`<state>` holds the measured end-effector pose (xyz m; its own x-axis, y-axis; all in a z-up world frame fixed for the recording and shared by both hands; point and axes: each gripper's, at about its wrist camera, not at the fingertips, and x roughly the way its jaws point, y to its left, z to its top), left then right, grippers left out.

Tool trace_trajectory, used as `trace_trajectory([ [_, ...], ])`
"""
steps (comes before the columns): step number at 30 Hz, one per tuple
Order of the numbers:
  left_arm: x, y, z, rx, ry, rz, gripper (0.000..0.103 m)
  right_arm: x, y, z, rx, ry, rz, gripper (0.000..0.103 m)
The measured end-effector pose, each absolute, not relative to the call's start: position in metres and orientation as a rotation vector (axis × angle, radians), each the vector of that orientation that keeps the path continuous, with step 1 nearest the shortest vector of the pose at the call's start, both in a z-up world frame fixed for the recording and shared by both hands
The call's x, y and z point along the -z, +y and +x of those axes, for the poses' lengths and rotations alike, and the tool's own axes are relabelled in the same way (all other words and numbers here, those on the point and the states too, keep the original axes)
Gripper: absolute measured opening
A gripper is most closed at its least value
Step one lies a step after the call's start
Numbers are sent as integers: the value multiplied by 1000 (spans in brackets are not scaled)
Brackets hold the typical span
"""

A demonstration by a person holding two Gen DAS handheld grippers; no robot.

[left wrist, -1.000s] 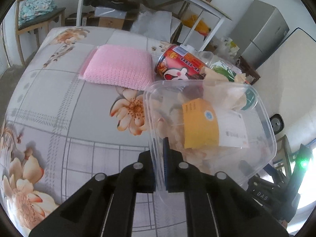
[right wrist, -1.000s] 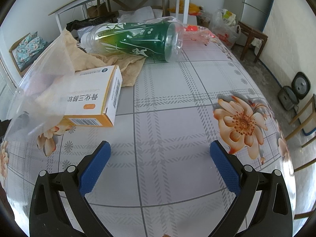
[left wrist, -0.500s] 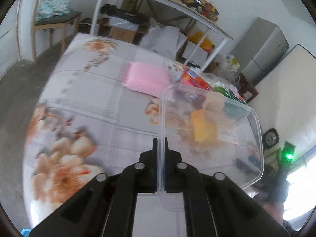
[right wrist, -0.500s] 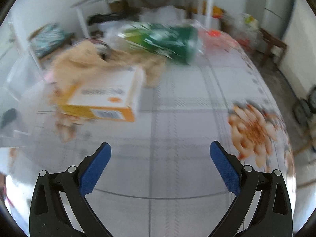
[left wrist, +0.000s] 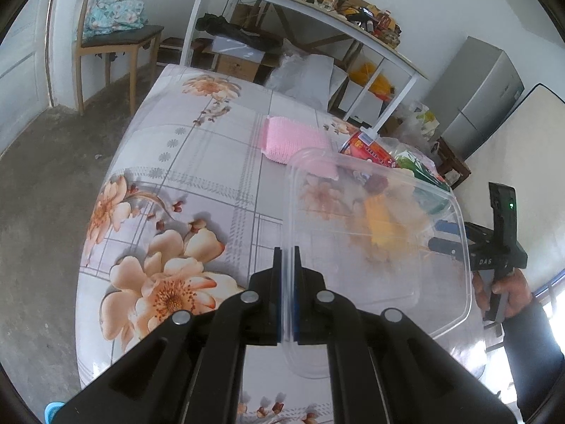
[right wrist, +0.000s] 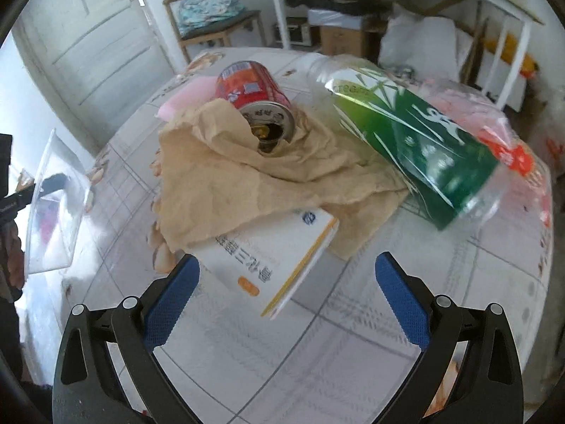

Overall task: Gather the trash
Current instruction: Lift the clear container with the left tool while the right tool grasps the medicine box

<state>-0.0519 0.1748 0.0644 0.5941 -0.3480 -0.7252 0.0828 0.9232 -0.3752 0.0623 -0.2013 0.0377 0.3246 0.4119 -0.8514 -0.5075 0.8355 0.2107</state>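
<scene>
My left gripper [left wrist: 287, 261] is shut on the rim of a clear plastic container [left wrist: 381, 247], held above the flowered table [left wrist: 197, 176]; the container also shows at the left of the right wrist view [right wrist: 56, 205]. My right gripper [right wrist: 286, 282] is open and empty, its pads on either side of a white and orange medicine box [right wrist: 275, 265]. Behind the box lie crumpled brown paper [right wrist: 226, 176], a red can [right wrist: 254, 95] on its side, and a clear bottle with a green label [right wrist: 416, 141].
A pink cloth [left wrist: 293, 137] lies on the table behind the container. A wooden chair [left wrist: 113, 42] and a white shelf table [left wrist: 303, 28] stand beyond the table's far edge. A grey cabinet [left wrist: 483, 95] is at the right.
My left gripper has lifted and pulled the container back from the trash pile. My right gripper has swung left and closer, so the box now sits between its open pads.
</scene>
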Motion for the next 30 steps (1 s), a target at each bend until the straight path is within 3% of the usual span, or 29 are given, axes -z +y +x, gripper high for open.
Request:
trace_trajectory([
  [30,-57,175,-56,252,941,-323,3,-45,-84,61,-828,1011,-408,95],
])
